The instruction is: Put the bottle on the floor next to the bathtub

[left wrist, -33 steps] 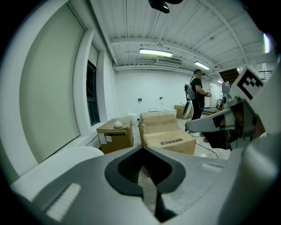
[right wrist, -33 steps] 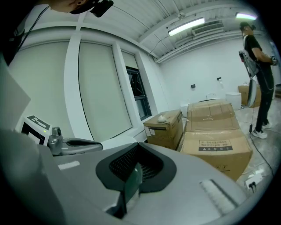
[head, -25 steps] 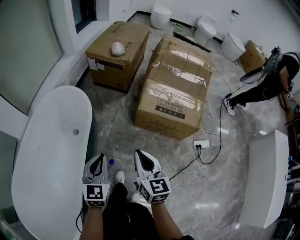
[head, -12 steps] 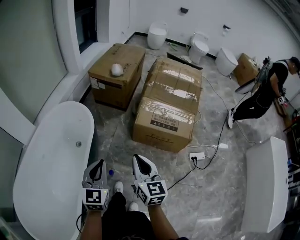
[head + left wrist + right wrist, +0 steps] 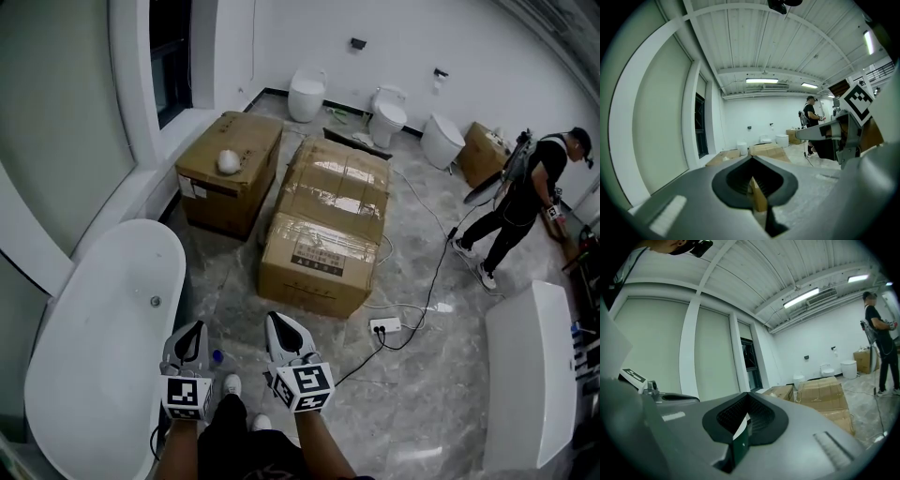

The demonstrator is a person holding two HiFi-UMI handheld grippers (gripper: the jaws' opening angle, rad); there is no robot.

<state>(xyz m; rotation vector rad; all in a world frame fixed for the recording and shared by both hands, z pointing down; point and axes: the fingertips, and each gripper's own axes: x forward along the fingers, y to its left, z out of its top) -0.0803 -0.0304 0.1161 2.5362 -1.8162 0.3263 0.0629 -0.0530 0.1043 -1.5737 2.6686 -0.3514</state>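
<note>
**Head view**
- Bottle (image 5: 217, 357): small, and only its blue cap reads clearly. It stands on the grey marble floor (image 5: 422, 412) just beside the white bathtub (image 5: 84, 375), clear of both claws.
- Left claw (image 5: 193, 327): held above the floor at the tub's side, left of the bottle in the picture.
- Right claw (image 5: 275, 319): held level with the left one, on the bottle's other side.
- Cardboard box (image 5: 230, 183): by the window wall, with a white rounded object (image 5: 228, 161) on its lid.
- Taped cartons (image 5: 323, 234): mid-floor, set end to end.
- Power strip (image 5: 385, 326): on the floor near the cartons, with a black cable running off it.
- Toilets (image 5: 307, 92): three in a row along the far wall.
- Second person (image 5: 520, 187): on their feet at the far right (dark clothing).
- Second tub (image 5: 525, 375): at the right edge.

**Left gripper view**
- Left claw (image 5: 751, 180): jaws pressed together, nothing pinched. Only a thin slit is left, and cardboard shows through it.
- The right claw's marker cube (image 5: 858, 98) sits at the upper right.

**Right gripper view**
- Right claw (image 5: 745, 417): jaws pressed together, nothing between them.
- Beyond it are the cartons and the standing person, at the right.
</note>
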